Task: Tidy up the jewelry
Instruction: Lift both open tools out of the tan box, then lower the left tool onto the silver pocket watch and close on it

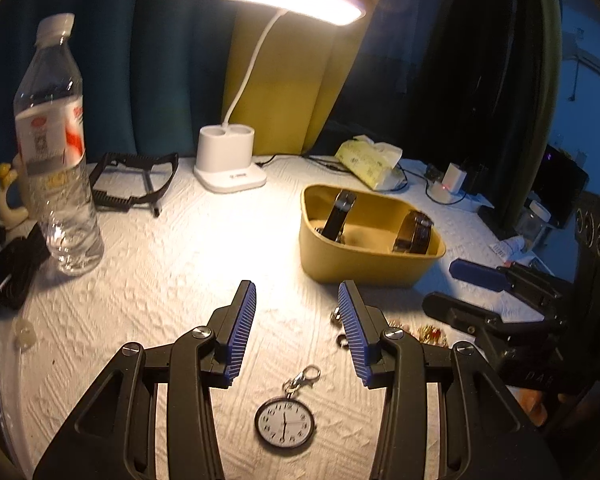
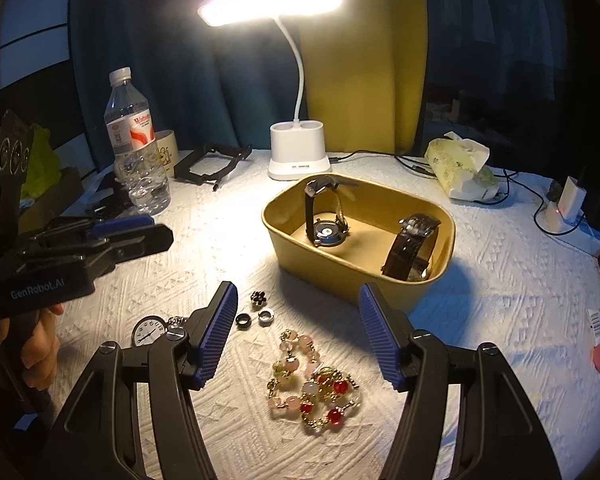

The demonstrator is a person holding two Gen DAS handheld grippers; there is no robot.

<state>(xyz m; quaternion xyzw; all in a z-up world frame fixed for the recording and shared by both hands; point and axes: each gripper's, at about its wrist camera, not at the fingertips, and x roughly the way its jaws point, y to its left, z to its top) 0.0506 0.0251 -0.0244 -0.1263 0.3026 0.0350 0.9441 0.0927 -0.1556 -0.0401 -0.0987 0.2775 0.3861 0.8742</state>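
where lit, "genrobot.ai" on left hand-held gripper

Only readable brand is "GenRobot.AI", white letters on the black body of the left tool. The round white-faced pocket watch has black hour numerals. The clear plastic water bottle label's red lettering is too blurry.

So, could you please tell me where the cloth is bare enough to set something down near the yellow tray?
The widest bare patch lies between the water bottle, the lamp base and the yellow tray. More free cloth lies right of the tray. It is crowded in front: rings, pocket watch and bead bracelets lie there.
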